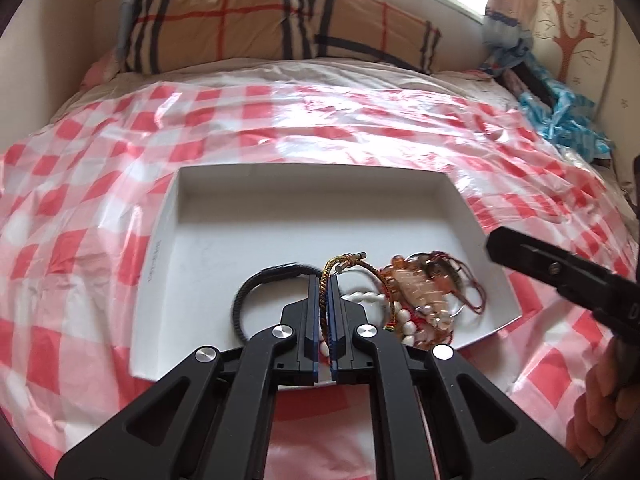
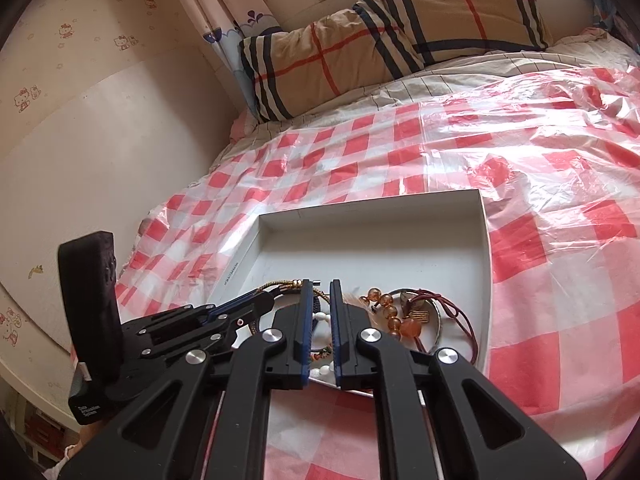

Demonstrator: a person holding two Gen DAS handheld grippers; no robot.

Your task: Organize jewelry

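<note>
A white shallow tray (image 1: pixel 256 224) lies on the checked bed cover. My left gripper (image 1: pixel 325 280) is shut on a braided gold-brown bracelet (image 1: pixel 340 264) over the tray's near edge. A black cord bracelet (image 1: pixel 256 284) lies to its left. A heap of white beads (image 1: pixel 362 296) and amber beads with red cord (image 1: pixel 432 280) lies to its right. In the right wrist view, my right gripper (image 2: pixel 322 286) is slightly open and empty over the white beads (image 2: pixel 322 318). The amber beads (image 2: pixel 390 312) lie to its right in the tray (image 2: pixel 360 240). The left gripper (image 2: pixel 256 304) holds the braided bracelet (image 2: pixel 284 284).
The bed is covered with a red-and-white checked plastic sheet (image 1: pixel 120 168). A plaid pillow (image 1: pixel 260 20) lies at the head. Blue crumpled plastic (image 1: pixel 568 116) is at the right edge. A wall (image 2: pixel 100 120) runs along the bed's left side.
</note>
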